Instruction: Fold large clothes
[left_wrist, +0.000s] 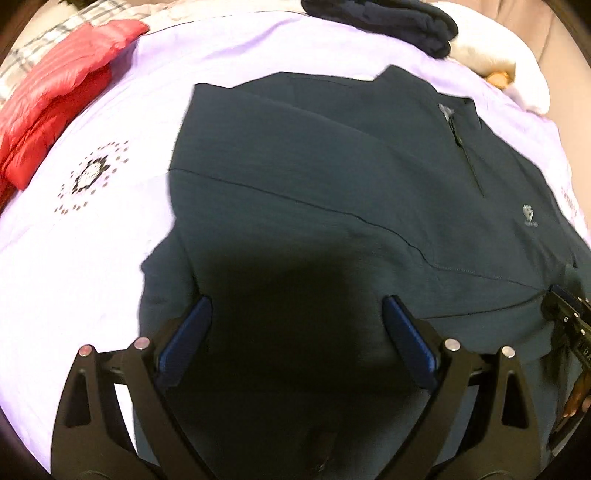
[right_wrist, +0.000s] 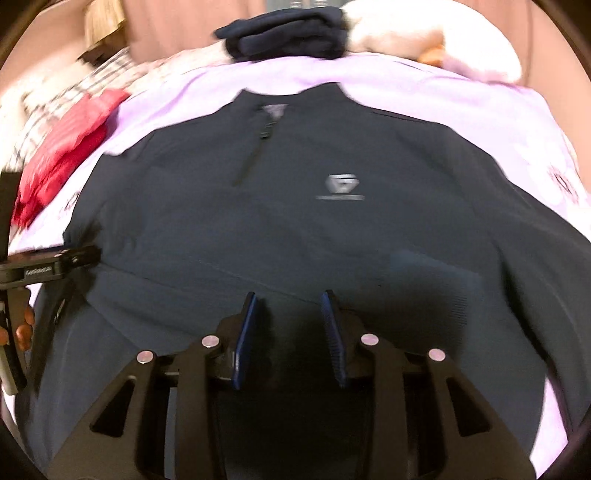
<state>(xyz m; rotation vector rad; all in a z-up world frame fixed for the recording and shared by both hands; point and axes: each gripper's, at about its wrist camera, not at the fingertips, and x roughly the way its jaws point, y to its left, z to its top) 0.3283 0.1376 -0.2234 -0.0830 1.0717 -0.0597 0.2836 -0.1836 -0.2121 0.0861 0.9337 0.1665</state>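
A dark teal zip-neck pullover (left_wrist: 314, 177) lies face up on the lilac bedsheet (left_wrist: 92, 240), collar at the far side. Its left sleeve is folded across the body in the left wrist view. My left gripper (left_wrist: 297, 310) is open and empty, just above the garment's lower left part. The pullover also fills the right wrist view (right_wrist: 295, 229), with its grey chest logo (right_wrist: 341, 186) in the middle. My right gripper (right_wrist: 290, 299) is open and empty above the lower front. The left gripper's body (right_wrist: 48, 267) shows at the left edge.
A folded red puffer jacket (left_wrist: 55, 110) lies at the far left of the lilac sheet. A folded navy garment (left_wrist: 388, 22) sits beyond the collar, next to a white plush toy (left_wrist: 498, 70). A plaid cloth (right_wrist: 66, 99) lies at the back left.
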